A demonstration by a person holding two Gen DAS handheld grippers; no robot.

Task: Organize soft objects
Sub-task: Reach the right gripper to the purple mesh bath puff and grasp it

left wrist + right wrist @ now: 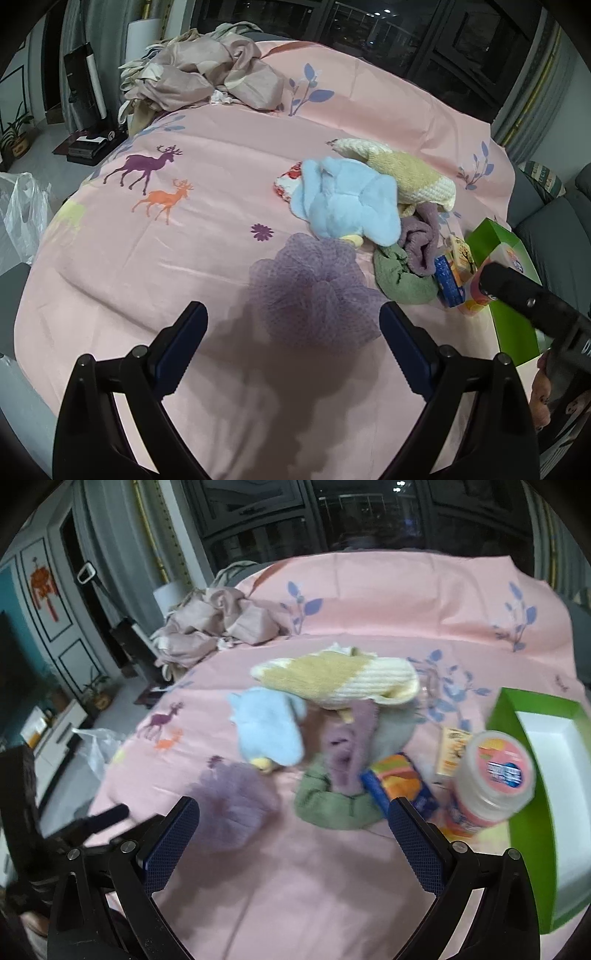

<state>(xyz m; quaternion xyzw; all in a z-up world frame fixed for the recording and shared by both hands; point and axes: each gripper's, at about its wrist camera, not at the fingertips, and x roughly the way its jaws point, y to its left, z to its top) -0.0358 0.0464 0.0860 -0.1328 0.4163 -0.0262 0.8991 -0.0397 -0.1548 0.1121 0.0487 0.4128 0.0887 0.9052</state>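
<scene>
Both your grippers, left gripper (293,325) and right gripper (293,821), spread apart, empty; right view blurred, green box (532,812) cut off at right edge, purple mesh pouf (314,291) half in shadow.

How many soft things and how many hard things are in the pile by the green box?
Soft: 5 – purple mesh puff, blue plush toy, yellow knit piece, purple towel, green cloth
Hard: 3 – jar, blue-orange box, yellow carton
Total: 8
</scene>
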